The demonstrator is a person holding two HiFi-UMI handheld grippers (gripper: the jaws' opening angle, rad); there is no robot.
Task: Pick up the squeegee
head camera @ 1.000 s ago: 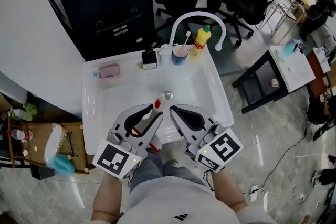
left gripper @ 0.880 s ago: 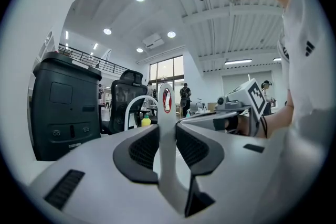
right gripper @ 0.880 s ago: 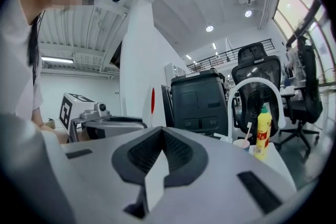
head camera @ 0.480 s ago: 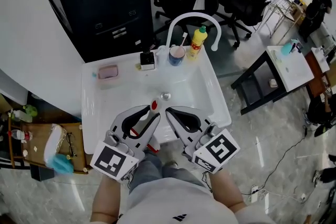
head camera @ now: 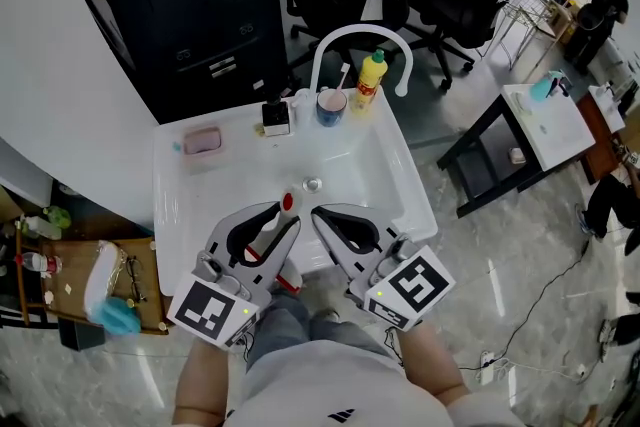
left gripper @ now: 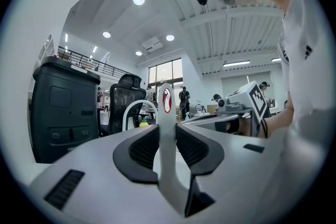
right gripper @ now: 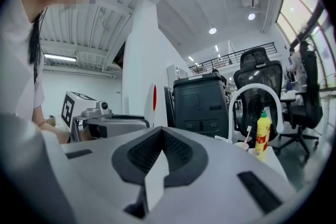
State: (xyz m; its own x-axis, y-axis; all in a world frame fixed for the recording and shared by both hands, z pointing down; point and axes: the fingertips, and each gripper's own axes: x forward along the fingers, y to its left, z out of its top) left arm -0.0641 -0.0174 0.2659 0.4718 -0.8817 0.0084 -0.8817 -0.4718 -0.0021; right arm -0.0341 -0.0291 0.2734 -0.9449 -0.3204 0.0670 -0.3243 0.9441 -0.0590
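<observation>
A white squeegee handle (head camera: 286, 207) with a red oval mark at its tip stands between the jaws of my left gripper (head camera: 287, 217), which is shut on it over the front of the white sink (head camera: 395, 170). A red part of the squeegee (head camera: 285, 279) shows below that gripper. In the left gripper view the handle (left gripper: 166, 105) rises upright between the dark pads of the left gripper (left gripper: 167, 127). My right gripper (head camera: 318, 214) is close beside it on the right, its jaws together with nothing in them. Its own view shows the right gripper (right gripper: 161, 131) with pads meeting and the squeegee tip (right gripper: 152, 98) to the left.
At the sink's back stand a white arched faucet (head camera: 356, 34), a yellow bottle (head camera: 371, 78), a cup with a toothbrush (head camera: 331, 106), a small dispenser (head camera: 275, 118) and a pink soap dish (head camera: 202, 141). A black cabinet (head camera: 190, 5) is behind; a wooden side table (head camera: 60, 267) is left.
</observation>
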